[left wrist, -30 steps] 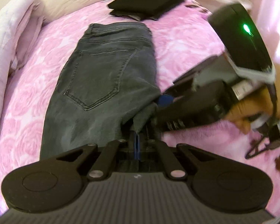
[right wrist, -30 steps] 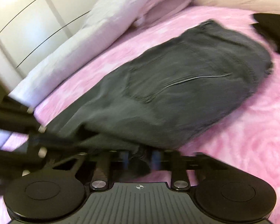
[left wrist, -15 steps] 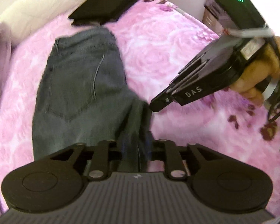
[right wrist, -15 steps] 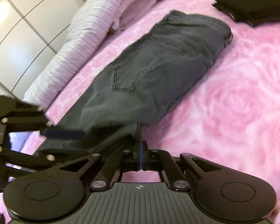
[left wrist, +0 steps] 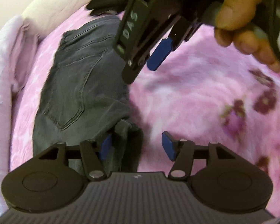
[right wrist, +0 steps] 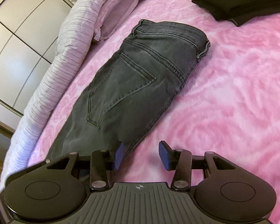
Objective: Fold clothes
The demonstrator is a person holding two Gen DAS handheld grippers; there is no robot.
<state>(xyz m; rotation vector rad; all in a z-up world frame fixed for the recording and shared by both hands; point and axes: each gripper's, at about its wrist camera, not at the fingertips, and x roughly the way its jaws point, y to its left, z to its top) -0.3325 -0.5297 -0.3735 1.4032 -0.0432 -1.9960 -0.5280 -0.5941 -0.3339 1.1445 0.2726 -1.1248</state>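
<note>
Dark grey jeans (right wrist: 140, 74) lie folded lengthwise on the pink blanket (right wrist: 233, 93), back pocket up. My right gripper (right wrist: 141, 155) hovers at their near edge, its jaws opening. Only blanket lies between its blue pads, and the denim edge sits beside the left pad (right wrist: 119, 155). In the left wrist view my left gripper (left wrist: 137, 145) is also opening. A rumpled fold of the jeans (left wrist: 128, 136) rests by its left pad (left wrist: 106, 145), clear of the right one. The right gripper (left wrist: 141, 71), held by a hand (left wrist: 242, 18), hangs over the jeans (left wrist: 80, 78) ahead.
A folded black garment (right wrist: 242, 1) lies on the blanket at the far right. Pale pillows and a striped duvet (right wrist: 74, 37) line the left side of the bed. White wardrobe doors (right wrist: 18, 46) stand beyond them.
Both grippers were shut on the jeans' near edge and have since opened and let it go. The jeans now lie flat, and the right gripper has lifted and swung across the left view.
</note>
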